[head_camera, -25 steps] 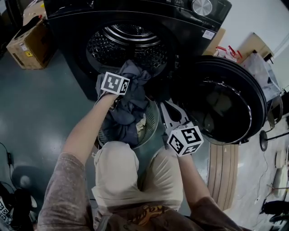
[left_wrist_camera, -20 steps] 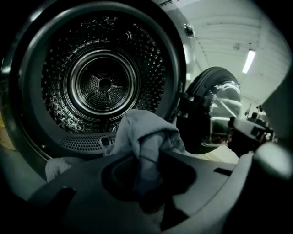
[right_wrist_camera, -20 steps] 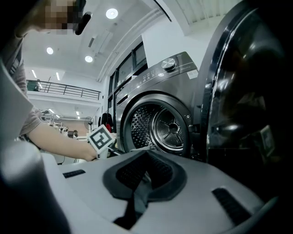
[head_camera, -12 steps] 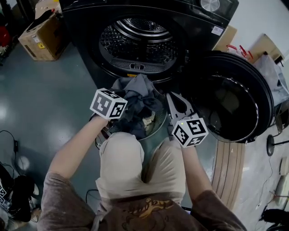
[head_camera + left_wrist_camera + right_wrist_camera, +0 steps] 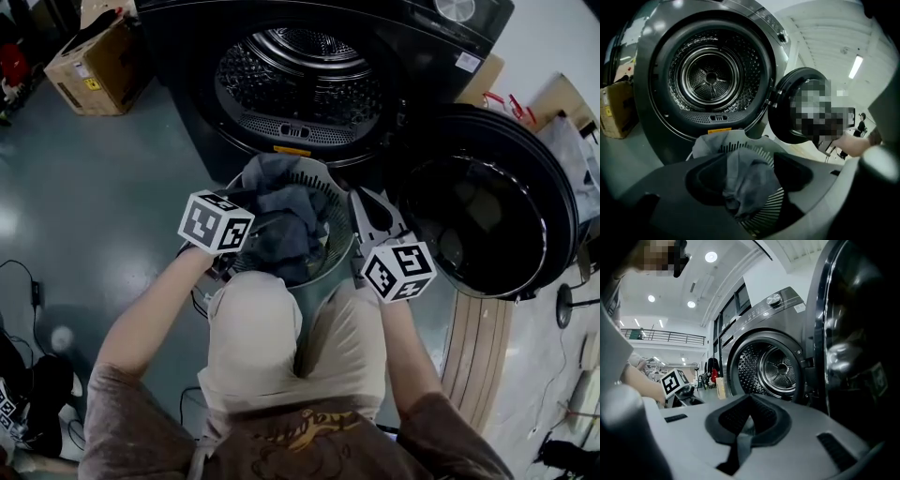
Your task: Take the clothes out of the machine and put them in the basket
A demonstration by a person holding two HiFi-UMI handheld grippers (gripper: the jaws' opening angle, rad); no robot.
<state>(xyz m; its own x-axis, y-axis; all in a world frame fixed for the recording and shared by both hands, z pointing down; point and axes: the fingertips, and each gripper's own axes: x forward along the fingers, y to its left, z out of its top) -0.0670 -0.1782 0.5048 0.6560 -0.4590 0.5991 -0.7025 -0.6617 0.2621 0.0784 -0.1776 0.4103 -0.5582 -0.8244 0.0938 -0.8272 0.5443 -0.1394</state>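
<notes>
Clothes sit between left gripper jaws, opening; right gripper jaws together, empty.

Left claw, jaws opening, has gray cloth between them above basket.

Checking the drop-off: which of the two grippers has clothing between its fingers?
The left gripper: a grey garment hangs between its opening fingers over the basket. The right gripper has none.
</notes>
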